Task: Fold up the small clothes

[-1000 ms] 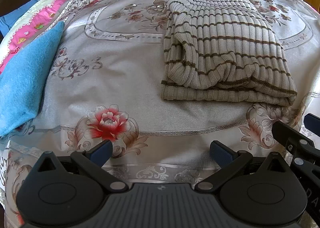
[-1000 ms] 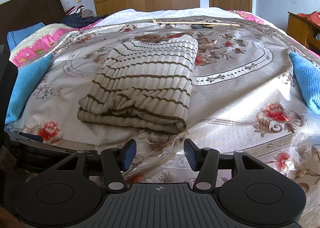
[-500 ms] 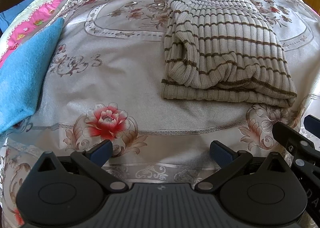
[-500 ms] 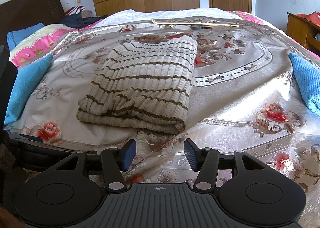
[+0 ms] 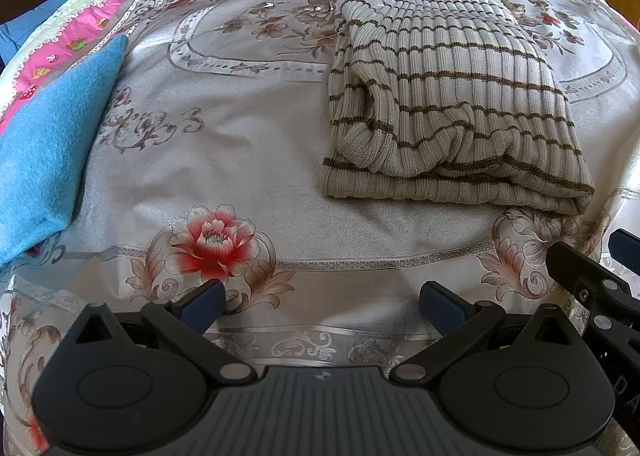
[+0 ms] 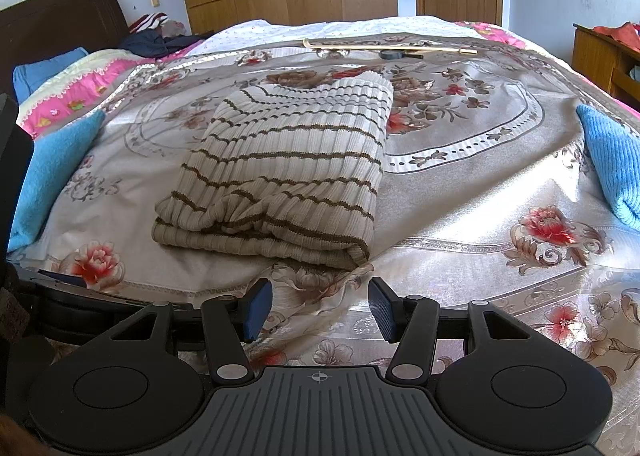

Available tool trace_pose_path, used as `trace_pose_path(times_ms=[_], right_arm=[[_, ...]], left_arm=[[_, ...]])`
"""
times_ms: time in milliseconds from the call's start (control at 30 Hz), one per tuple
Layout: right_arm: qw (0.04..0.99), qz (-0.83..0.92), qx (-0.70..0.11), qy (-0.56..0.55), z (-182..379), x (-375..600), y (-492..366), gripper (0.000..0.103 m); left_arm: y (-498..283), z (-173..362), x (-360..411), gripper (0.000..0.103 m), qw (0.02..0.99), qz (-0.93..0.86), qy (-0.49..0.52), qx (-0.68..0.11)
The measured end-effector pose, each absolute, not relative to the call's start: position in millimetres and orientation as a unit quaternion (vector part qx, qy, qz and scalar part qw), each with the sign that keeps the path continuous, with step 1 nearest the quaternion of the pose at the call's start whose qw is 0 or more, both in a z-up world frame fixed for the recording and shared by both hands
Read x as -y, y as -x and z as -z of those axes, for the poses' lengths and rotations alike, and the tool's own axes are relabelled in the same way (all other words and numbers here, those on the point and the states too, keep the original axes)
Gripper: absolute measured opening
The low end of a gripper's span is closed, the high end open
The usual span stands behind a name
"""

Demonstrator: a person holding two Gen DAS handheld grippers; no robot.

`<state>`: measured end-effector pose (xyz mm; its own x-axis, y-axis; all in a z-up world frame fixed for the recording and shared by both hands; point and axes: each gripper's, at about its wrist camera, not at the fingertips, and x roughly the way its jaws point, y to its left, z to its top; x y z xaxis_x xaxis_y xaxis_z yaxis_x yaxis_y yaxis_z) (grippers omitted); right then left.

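From here the sweater looks folded already: a compact striped bundle lying mid-bed on the bedspread, well clear of both tools. My left gripper and right gripper hang near the bed's edge, fingers apart, holding nothing. I judge little is left beyond tidying. No readable writing or brand anywhere.

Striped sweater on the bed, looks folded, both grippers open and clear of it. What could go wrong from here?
1. The striped sweater has a loose bulge at its near-left corner; grabbing there may pull only the top layer and undo the fold.
2. The bedspread lies wrinkled right under its near edge; the right gripper could pinch it too.
3. The left gripper stands off to the sweater's side, so an uneven lift is likely.
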<state>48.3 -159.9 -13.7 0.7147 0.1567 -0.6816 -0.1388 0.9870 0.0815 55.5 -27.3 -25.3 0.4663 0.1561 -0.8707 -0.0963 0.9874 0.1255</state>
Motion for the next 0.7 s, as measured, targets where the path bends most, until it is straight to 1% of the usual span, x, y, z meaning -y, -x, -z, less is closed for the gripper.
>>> trace_pose_path(times_ms=[700], right_arm=[[0.926,-0.08,-0.369,-0.012,14.1,159.8,-48.1,0.053]], left_arm=[[-56.3,26.2,26.6,0.103,0.854,-0.075,-0.023,-0.514]])
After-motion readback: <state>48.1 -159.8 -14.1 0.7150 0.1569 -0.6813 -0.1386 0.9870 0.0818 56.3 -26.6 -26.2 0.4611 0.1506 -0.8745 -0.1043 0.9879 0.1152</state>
